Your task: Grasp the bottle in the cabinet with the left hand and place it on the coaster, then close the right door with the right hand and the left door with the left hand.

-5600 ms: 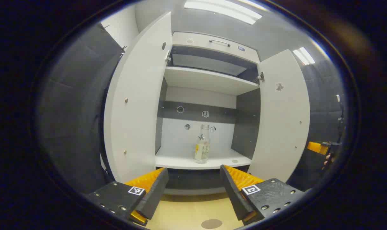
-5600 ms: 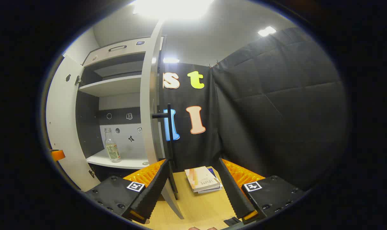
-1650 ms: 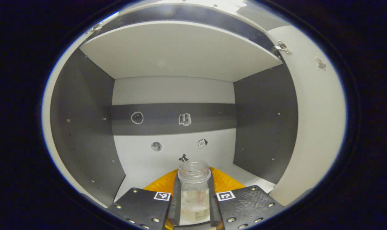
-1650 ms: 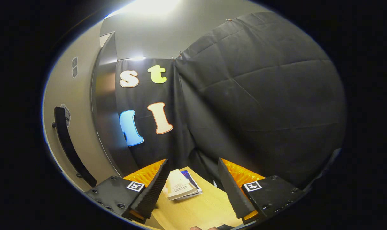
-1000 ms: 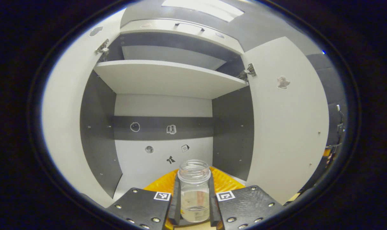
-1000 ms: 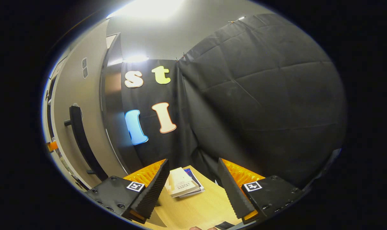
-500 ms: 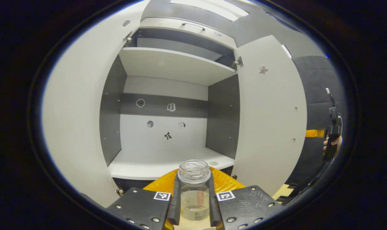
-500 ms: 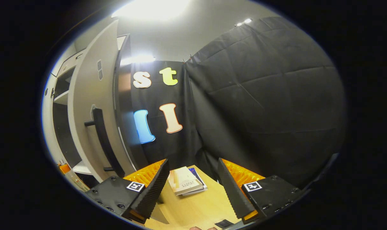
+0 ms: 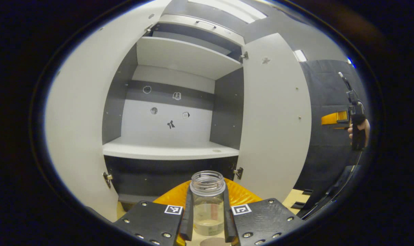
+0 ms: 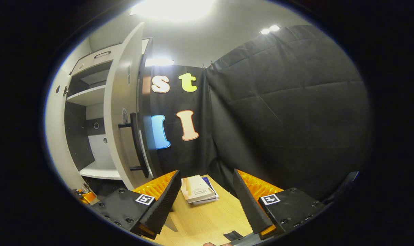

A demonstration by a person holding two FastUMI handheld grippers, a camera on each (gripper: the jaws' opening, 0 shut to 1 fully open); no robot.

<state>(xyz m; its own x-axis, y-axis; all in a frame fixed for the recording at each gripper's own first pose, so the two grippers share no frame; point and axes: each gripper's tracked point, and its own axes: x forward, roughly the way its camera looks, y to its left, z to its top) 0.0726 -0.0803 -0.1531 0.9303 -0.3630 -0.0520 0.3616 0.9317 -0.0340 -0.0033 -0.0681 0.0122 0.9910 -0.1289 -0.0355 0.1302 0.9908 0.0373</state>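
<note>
Left tool (image 9: 207,218) clamps the upright bottle (image 9: 207,201).

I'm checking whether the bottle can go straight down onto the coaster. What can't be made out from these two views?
- Coaster, left gripper view: a sliver at the bottom edge; the bottle and left tongs cover the rest.
- Bottle base and its gap above the coaster: hidden between the fingers.
- Right tongs, left gripper view: too small at the rim to tell their opening.
- Books, right gripper view: cover text too small.
</note>
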